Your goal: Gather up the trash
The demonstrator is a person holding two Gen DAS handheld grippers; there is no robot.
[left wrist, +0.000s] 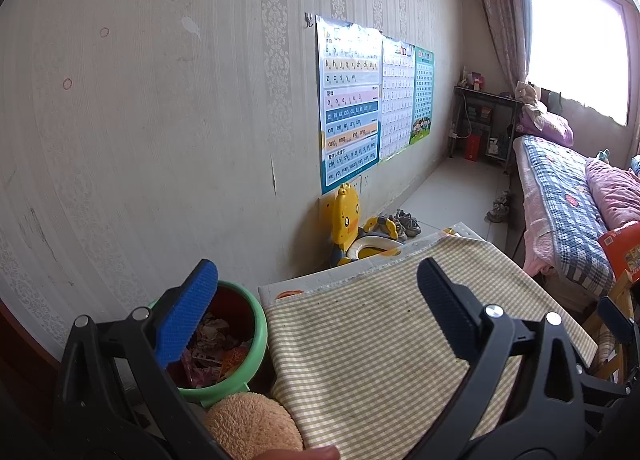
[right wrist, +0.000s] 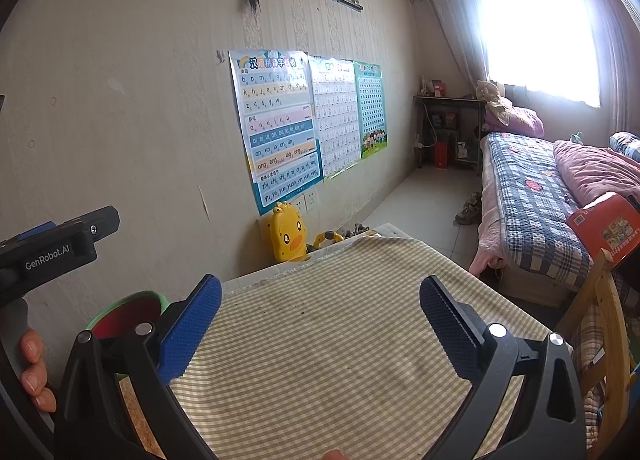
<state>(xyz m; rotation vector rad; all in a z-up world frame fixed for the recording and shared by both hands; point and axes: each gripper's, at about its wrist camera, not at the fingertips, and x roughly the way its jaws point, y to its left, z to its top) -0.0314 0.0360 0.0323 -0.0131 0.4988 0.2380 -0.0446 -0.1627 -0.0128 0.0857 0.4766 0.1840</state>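
Green bin (left wrist: 256, 344) upright beside table, holding crumpled wrappers (left wrist: 212, 352)

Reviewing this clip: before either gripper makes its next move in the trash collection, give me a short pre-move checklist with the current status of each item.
1. Left gripper open and holding nothing: ok.
2. Right gripper open and holding nothing: ok.
3. Green bin in view beside the checkered cloth, with wrappers already inside: ok.
4. Trash left on the cloth to pick up: not ok, none shows in either view.
5. Room left in the bin: cannot tell, a finger of the left gripper hides part of the opening.
6. Grippers apart from each other: ok, the right wrist view shows the left one off to the side.
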